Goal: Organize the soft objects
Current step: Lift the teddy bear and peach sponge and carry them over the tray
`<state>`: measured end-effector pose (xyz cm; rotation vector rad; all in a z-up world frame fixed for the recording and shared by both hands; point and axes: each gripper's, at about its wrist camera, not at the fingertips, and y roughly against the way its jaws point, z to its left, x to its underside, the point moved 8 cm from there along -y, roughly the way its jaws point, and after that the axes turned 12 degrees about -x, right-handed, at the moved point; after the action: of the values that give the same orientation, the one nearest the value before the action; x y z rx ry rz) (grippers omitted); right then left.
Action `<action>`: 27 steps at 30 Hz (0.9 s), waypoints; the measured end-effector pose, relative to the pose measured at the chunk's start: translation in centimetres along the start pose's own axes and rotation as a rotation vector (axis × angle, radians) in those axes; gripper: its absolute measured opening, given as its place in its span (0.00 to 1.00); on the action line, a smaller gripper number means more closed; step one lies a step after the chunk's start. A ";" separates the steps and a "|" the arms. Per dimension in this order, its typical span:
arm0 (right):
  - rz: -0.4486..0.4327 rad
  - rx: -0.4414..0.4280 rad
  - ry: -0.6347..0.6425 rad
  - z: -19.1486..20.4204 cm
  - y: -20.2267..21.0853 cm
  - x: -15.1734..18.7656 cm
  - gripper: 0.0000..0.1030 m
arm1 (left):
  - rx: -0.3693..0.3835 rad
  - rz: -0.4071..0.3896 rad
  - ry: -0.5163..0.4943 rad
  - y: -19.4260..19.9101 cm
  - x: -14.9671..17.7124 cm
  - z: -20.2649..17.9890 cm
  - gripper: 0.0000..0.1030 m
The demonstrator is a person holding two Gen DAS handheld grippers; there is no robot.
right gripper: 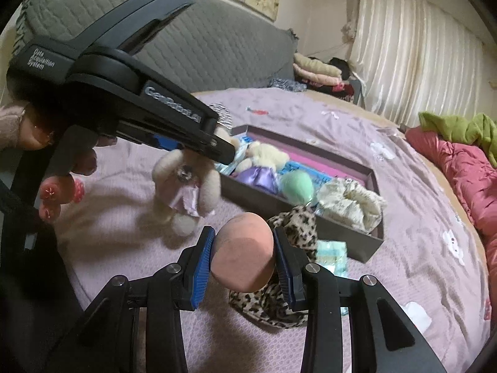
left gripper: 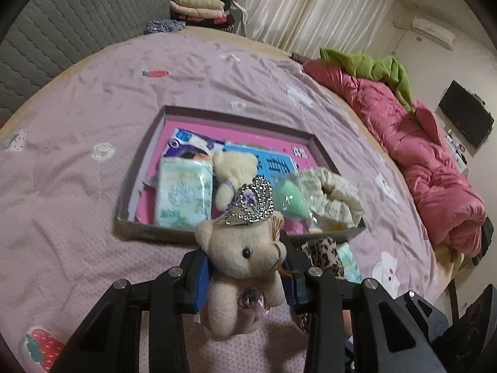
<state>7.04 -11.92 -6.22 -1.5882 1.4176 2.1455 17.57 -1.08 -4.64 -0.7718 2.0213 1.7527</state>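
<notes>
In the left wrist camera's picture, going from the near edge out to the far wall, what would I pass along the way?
The left gripper shut on a crowned teddy bear → the shallow box's near wall → a tissue pack inside the box → bare pink bedsheet → folded clothes → white curtains.
</notes>
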 end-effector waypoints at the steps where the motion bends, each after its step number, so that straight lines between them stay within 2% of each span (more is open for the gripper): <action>1: -0.009 0.005 -0.005 -0.2 0.2 -0.1 0.38 | 0.002 -0.003 0.006 0.1 -0.1 0.1 0.37; 15: -0.113 0.079 -0.083 -3.1 2.4 -2.0 0.38 | 0.035 -0.099 0.047 0.6 -4.2 0.2 0.37; 22: -0.131 0.108 -0.121 -4.8 2.0 -2.7 0.38 | 0.037 -0.114 0.029 -0.1 -5.7 -0.9 0.38; 27: -0.152 0.139 -0.141 -6.2 1.8 -3.4 0.38 | 0.028 -0.097 0.008 -1.2 -6.0 -1.7 0.38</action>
<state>11.73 -16.02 -2.49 -1.4170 1.3261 1.9843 23.14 -1.80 -1.74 -0.8545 1.9747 1.6673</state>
